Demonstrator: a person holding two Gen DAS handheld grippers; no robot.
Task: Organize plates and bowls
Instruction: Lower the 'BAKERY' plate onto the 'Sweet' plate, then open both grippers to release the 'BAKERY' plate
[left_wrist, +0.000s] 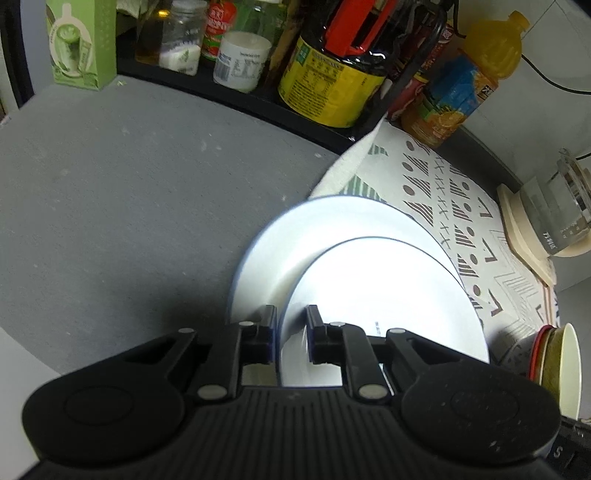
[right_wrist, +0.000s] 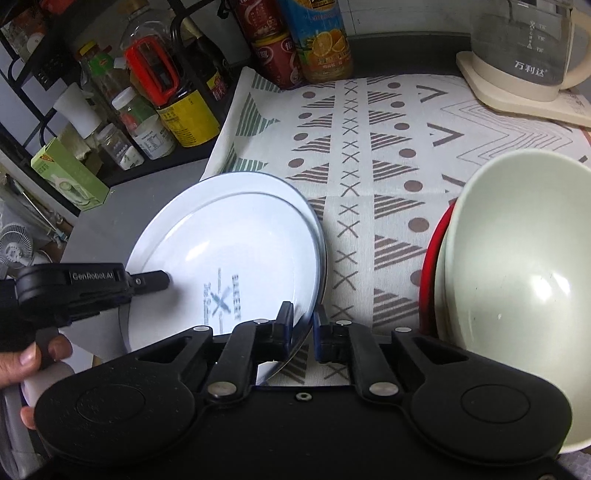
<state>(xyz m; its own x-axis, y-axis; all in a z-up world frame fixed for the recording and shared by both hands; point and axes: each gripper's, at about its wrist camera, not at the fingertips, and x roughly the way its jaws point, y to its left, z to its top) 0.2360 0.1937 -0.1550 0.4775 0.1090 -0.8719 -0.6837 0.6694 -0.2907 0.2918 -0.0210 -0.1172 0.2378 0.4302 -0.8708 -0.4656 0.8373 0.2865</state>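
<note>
Black plastic left tool (left_wrist: 291, 334), ribbed body, blue pads: jaws closed down on the near rim of the upper white plate (left_wrist: 384, 295), holding it tilted above the lower white plate (left_wrist: 295, 236). Right tool (right_wrist: 303, 332) straddles the opposite rim of the plates, jaws narrow; the rim edge sits between the pads, but contact on both sides is not clear, so I cannot tell whether it is clamped or merely set around the rim. A hand (right_wrist: 22, 360) works the left tool's handle, seen at the lower left of the right wrist view.

Both plates are glazed, smooth, round, white with a thin dark rim line; the upper one carries a faint printed logo at its centre. They sit partly on the grey matte tabletop (left_wrist: 110, 192) and partly over the edge of the patterned cloth (right_wrist: 369, 166), a woven mat with triangles, dots and crosses.

Step in hand, as I judge it: nesting the upper plate onto the lower to make a stack. Next move calls for levelling the tilt, centring the rims, then letting go gently, since glaze on glaze slides.

Nearby on the right: a stack of bowls (right_wrist: 517, 280), pale green glossy bowl nested on a red-rimmed one, tilted toward the camera. Beyond: glass kettle (right_wrist: 524, 48) on a cream base, orange juice bottle (left_wrist: 469, 85), a rack of jars and sauce bottles.
</note>
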